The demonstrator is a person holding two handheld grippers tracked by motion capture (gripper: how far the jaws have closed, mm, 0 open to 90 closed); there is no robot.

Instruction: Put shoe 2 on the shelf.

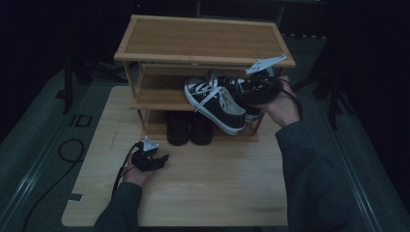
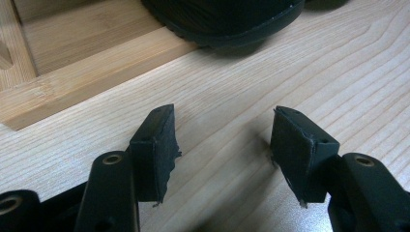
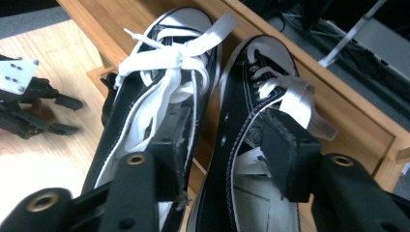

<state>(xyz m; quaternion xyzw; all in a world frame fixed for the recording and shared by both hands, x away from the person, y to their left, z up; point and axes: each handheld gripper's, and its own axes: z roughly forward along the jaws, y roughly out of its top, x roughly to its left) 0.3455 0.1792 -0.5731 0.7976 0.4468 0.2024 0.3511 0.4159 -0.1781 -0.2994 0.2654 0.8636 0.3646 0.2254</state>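
A pair of black-and-white lace-up sneakers lies on the middle shelf of a bamboo shoe rack (image 1: 203, 38), jutting out past its front. My right gripper (image 1: 241, 89) reaches in from the right. One jaw is inside the left sneaker (image 3: 164, 63) and the other inside the right sneaker (image 3: 270, 63), so their adjoining walls are pinched between the pads (image 3: 290, 154). My left gripper (image 1: 162, 159) rests low over the wooden table in front of the rack, open with nothing between its jaws (image 2: 225, 140). It also appears at the left of the right gripper view (image 3: 29, 106).
Two dark shoes (image 1: 189, 128) stand on the rack's bottom shelf; the toe of one (image 2: 227, 19) is just beyond my left jaws. The rack's top shelf is bare. The light wooden table (image 1: 217, 183) stretches toward the person. Dark floor and stands surround it.
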